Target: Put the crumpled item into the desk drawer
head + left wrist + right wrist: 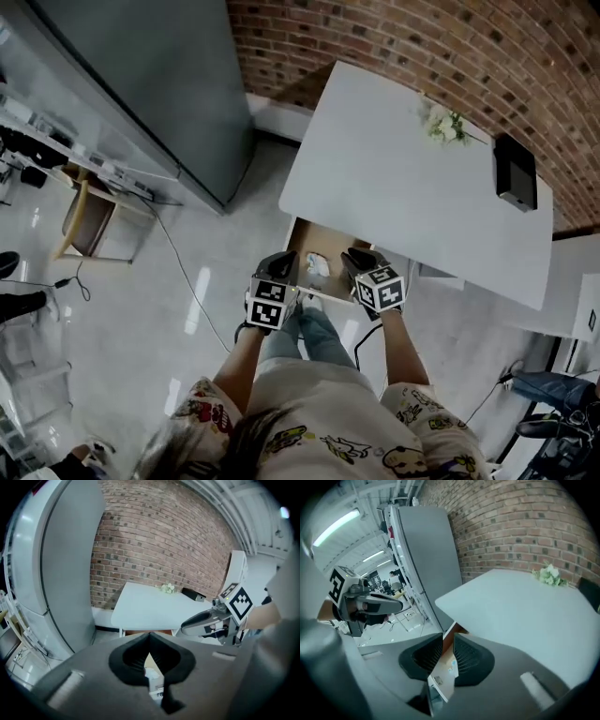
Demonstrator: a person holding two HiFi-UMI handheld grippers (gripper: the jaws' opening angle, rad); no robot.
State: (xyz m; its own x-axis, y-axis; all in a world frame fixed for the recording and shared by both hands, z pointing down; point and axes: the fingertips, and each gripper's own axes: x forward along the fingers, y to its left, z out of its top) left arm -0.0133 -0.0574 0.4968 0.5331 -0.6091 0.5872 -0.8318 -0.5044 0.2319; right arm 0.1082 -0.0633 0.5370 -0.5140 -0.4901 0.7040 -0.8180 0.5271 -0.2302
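The white desk (394,178) has its wooden drawer (312,238) pulled out toward me. A crumpled white item (319,265) lies inside the drawer, between my two grippers. My left gripper (281,256) hovers over the drawer's left front corner; its jaw tips touch and hold nothing (149,634). The right gripper (354,255) hangs over the drawer's right side, with a narrow empty gap between its jaws (449,641). Through the left jaws I glimpse the crumpled item (152,677) below.
A small bunch of white flowers (445,124) and a black box (515,171) sit at the desk's far side by the brick wall. A tall grey cabinet (159,84) stands to the left. A wooden chair (89,220) and cable lie on the floor.
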